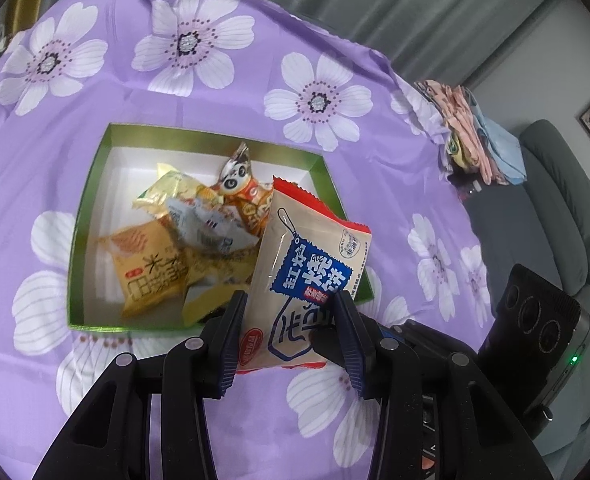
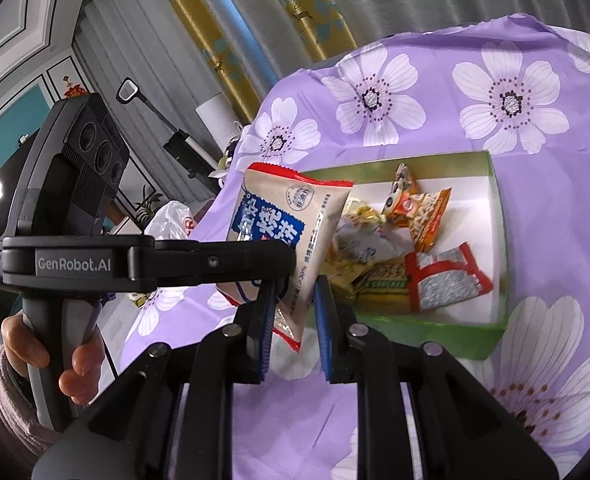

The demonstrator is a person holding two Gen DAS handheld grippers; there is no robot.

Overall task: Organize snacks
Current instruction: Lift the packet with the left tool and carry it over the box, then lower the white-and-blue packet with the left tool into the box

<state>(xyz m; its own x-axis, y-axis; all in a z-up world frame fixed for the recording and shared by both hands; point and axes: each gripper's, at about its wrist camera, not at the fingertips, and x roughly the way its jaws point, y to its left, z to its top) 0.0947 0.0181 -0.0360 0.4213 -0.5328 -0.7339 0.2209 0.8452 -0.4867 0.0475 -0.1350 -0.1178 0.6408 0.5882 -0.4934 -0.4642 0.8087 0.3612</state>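
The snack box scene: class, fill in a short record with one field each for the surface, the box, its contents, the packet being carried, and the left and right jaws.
surface: purple cloth with white flowers
box: open, green rim, white inside, resting on the cloth
contents: several wrapped snacks, including a yellow packet and an orange panda packet
carried packet: beige snack packet with blue label and red edges, above the box's near corner
left gripper: jaws shut on the packet
right gripper: jaws shut on the same packet's lower edge
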